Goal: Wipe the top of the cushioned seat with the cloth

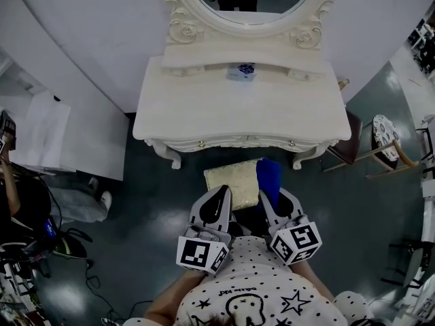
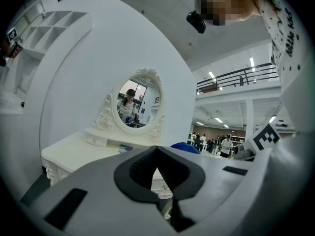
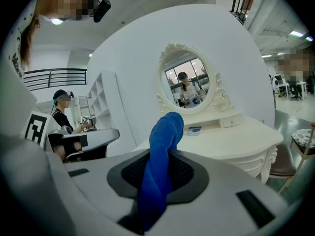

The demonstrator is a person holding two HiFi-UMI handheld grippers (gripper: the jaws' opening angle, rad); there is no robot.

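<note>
Right tongs: your right gripper (image 3: 158, 156) is clamped on the blue cloth (image 3: 165, 132), which stands out of it as a twisted roll.
Left tongs: your left gripper (image 2: 156, 150) has its jaws together with nothing between them.
Seat: the cushioned seat (image 1: 230, 178) is part-tucked under the dressing table (image 1: 238, 117), just ahead of both grippers. The cloth is at its right edge; contact cannot be told.
Step (judged): lay the roll's side flat on the cushion. Sweep in overlapping passes and keep your left gripper clear.
Writing: shirt lettering unreadable. The small box (image 1: 241, 72) print is too small to read.
</note>
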